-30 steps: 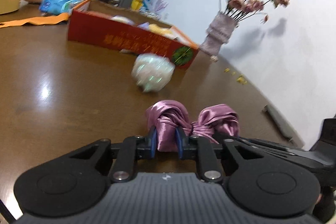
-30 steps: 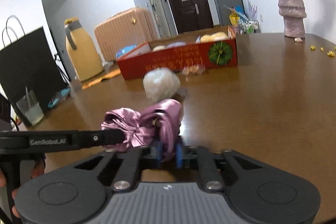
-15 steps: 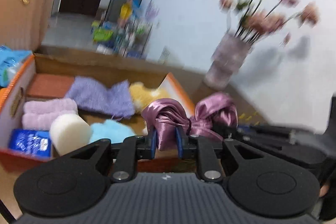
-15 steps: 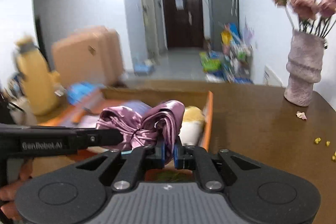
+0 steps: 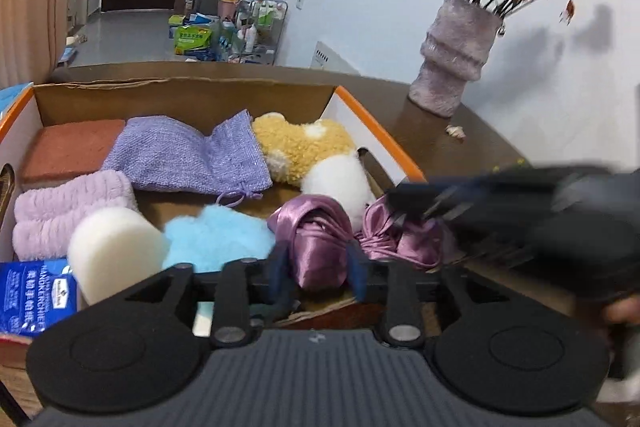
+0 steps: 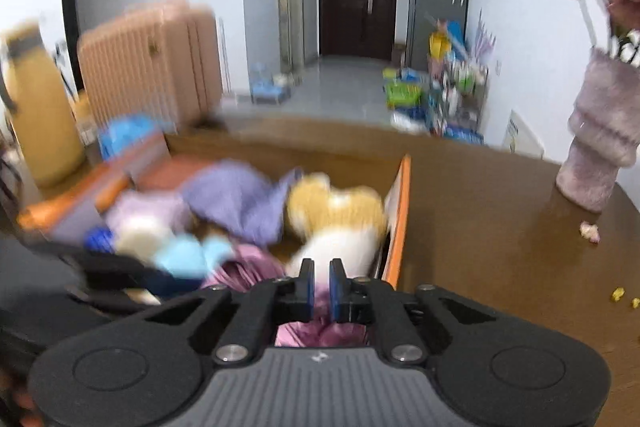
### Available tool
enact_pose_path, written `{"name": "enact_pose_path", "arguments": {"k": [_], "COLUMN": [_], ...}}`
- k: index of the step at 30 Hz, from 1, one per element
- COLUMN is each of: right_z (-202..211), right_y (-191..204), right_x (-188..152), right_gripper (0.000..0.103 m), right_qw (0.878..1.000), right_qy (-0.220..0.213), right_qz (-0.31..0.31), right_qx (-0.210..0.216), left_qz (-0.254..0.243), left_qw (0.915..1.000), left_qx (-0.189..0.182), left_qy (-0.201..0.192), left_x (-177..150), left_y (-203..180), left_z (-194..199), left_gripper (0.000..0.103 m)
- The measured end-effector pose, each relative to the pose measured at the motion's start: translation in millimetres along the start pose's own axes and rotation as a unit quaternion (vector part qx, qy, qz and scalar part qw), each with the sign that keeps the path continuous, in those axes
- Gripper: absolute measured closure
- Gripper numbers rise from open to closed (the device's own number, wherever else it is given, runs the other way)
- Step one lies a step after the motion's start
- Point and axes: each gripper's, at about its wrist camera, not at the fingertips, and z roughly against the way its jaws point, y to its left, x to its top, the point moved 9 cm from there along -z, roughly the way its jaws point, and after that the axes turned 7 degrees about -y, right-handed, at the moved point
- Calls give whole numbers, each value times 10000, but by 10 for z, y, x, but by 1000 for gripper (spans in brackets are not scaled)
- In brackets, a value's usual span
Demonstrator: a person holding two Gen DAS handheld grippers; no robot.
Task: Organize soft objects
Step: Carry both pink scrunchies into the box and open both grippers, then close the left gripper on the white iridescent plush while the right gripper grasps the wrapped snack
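A purple satin cloth (image 5: pixel 320 243) hangs over the front right corner of the red cardboard box (image 5: pixel 376 131), just above the things inside. My left gripper (image 5: pixel 317 269) is opening; one lobe of the cloth sits between its fingers with a gap on the left side. From the right, blurred, comes my right gripper (image 5: pixel 400 205), meeting the cloth's other lobe. In the right wrist view the right gripper (image 6: pixel 321 287) is shut, and the cloth (image 6: pixel 312 333) sags below its fingers, over the box (image 6: pixel 400 211).
The box holds a lilac knitted pouch (image 5: pixel 188 155), a yellow and white plush (image 5: pixel 304 147), a lilac towel (image 5: pixel 68 211), a white foam cylinder (image 5: pixel 116 247), blue fluff (image 5: pixel 216 243) and a tissue pack (image 5: pixel 32 295). A furry vase (image 5: pixel 456 67) stands at the back right on the brown table (image 6: pixel 500 227).
Both grippers carried the cloth from the bare table to over the box. The left jaws have spread apart. The cloth has sunk from above the right fingers to below them.
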Motion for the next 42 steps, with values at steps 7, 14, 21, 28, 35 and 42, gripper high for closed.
{"name": "enact_pose_path", "arguments": {"k": [7, 14, 21, 28, 35, 42], "right_z": [-167, 586, 1511, 2051, 2385, 2341], "right_y": [108, 177, 379, 672, 715, 577], "right_x": [-194, 89, -223, -1180, -1688, -1699], "right_gripper": [92, 88, 76, 55, 46, 47], "right_qw": [9988, 9991, 9919, 9885, 9866, 9870], "right_qy": [427, -425, -1140, -1368, -1297, -1314], "right_qz": [232, 49, -361, -490, -888, -920], "right_qx": [-77, -4, 422, 418, 439, 129], "left_qz": [-330, -717, -712, -852, -809, -732], "left_qw": [9972, 9912, 9892, 9869, 9903, 9879], "left_qx": [20, 584, 620, 861, 812, 903], "left_qy": [-678, -952, -1124, -1066, -789, -1031], "left_x": [220, 103, -525, -1371, -1620, -1265], "left_y": [67, 163, -19, -342, -484, -534], "left_z": [873, 1550, 2104, 2534, 2424, 1809], "left_gripper": [60, 50, 26, 17, 17, 20]}}
